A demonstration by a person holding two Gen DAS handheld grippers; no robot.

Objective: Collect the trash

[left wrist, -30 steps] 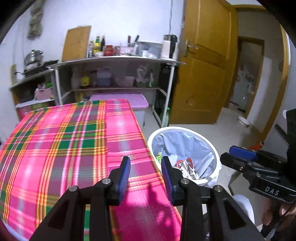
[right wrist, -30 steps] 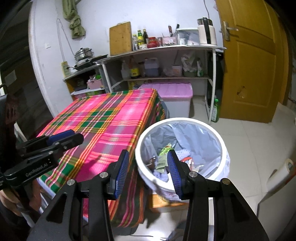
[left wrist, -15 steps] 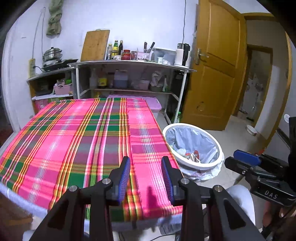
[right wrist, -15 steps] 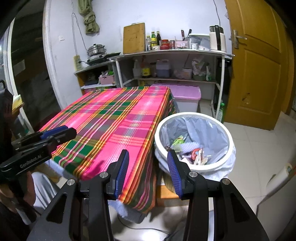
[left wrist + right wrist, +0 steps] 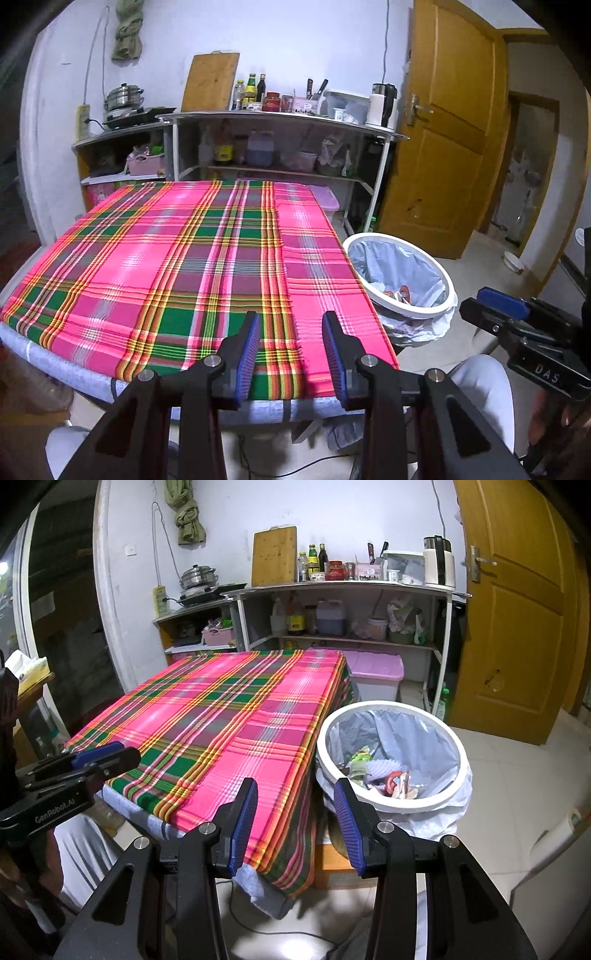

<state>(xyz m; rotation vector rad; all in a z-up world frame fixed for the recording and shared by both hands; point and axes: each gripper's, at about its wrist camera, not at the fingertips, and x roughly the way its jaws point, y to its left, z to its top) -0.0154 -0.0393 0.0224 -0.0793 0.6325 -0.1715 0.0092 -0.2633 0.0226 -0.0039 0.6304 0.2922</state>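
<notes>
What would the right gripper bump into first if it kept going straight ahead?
Probably the corner of the plaid tablecloth, right by the white trash bin. The right gripper is open and empty. Depth is hard to judge here.

One table [image 5: 177, 258] under one plaid cloth [image 5: 236, 723]; one white bin [image 5: 391, 805] with one liner [image 5: 417, 738]; two grippers [image 5: 291, 339] [image 5: 295, 812]; one lidded box [image 5: 373, 672]; one cutting board [image 5: 274, 555]; one pot [image 5: 197, 576]; one kettle [image 5: 437, 561]; one door [image 5: 517, 620]
</notes>
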